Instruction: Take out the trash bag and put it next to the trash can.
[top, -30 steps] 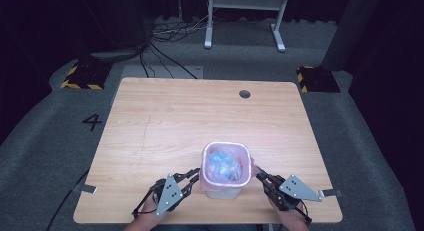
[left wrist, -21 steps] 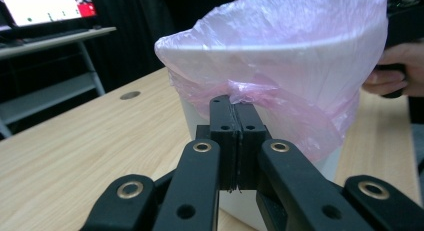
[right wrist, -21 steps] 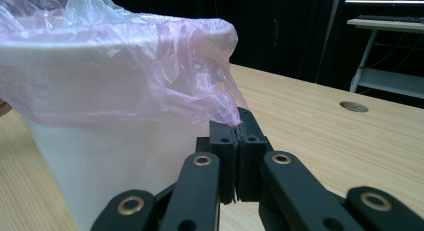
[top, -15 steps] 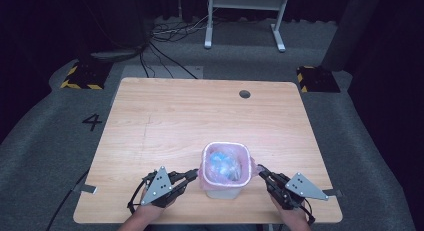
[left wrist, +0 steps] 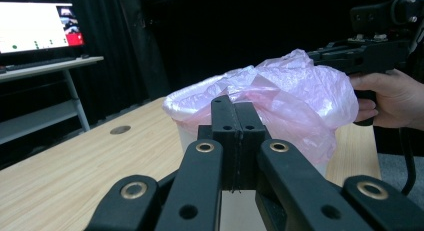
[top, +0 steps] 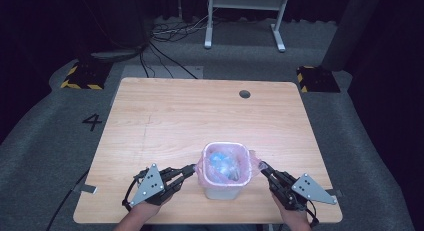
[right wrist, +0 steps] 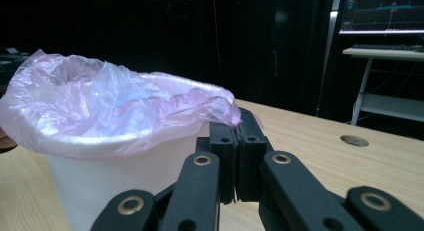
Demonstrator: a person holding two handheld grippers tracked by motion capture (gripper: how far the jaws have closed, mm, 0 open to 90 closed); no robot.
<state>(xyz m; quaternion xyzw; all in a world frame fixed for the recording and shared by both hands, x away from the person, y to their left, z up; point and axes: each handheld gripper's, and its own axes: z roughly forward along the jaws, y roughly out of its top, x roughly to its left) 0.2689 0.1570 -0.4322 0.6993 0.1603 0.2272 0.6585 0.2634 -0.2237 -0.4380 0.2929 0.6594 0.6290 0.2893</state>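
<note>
Two handheld grippers pinch the pink liner of a small white bin at the near edge of a wooden table

The white bin (top: 223, 188) stands on the table (top: 165, 121) close to the person's side, its pink plastic liner (top: 226, 163) folded out over the rim with crumpled blue and clear material inside. The left gripper (top: 191, 169) meets the liner's left edge, jaws pressed together with the thin film seemingly caught between them; in the left gripper view the closed jaws sit against the bag's overhang. The right gripper (top: 262, 167) mirrors it on the right, jaws likewise closed at a tuft of liner (right wrist: 227, 111). A hand (left wrist: 385, 98) holds the far gripper
</note>
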